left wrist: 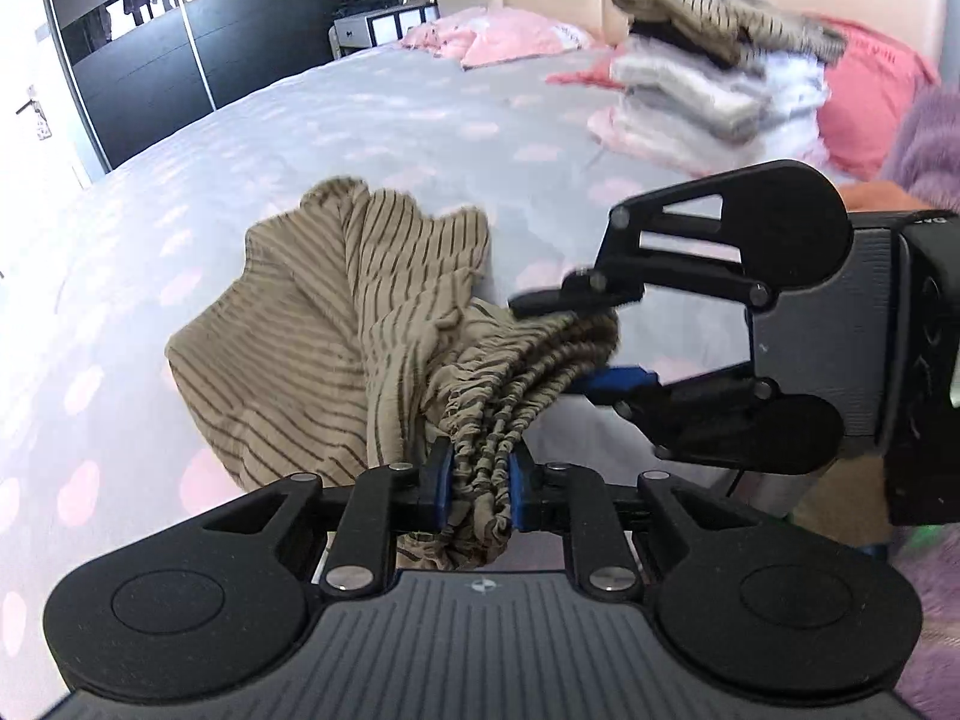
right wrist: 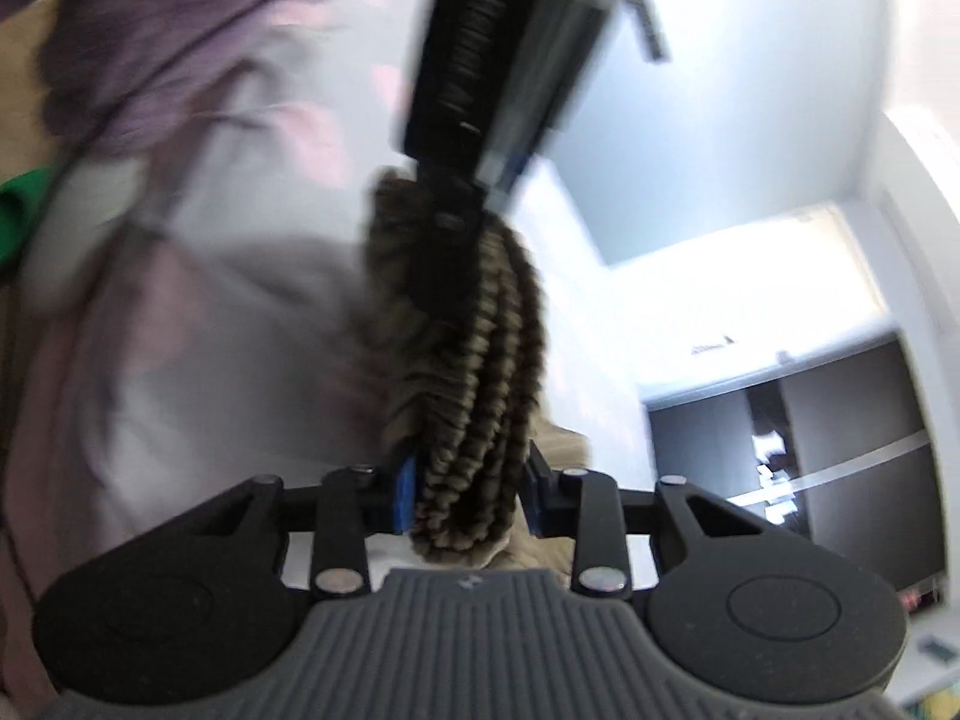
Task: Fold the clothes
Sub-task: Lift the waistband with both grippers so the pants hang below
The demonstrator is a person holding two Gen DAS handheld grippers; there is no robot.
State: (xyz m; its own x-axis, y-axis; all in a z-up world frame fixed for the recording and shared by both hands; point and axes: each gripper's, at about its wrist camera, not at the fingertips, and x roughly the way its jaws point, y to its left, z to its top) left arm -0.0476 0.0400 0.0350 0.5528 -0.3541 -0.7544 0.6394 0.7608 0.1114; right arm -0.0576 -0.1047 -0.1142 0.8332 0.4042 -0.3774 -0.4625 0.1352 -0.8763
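2 claws share 1 striped garment's gathered waistband above the bed.
Left claw (left wrist: 477, 480) is clamped on the elastic of the beige striped garment (left wrist: 336, 324); right claw (left wrist: 567, 339) has waistband between its pads, whether pressed I cannot tell. Only the left wrist view shows fabric trailing ahead onto the dotted bedsheet (left wrist: 360, 114), and a folded stack (left wrist: 714, 90) beyond the right claw. The blurred right wrist view shows elastic (right wrist: 462, 372) running ahead to the left claw, hiding what lies behind.
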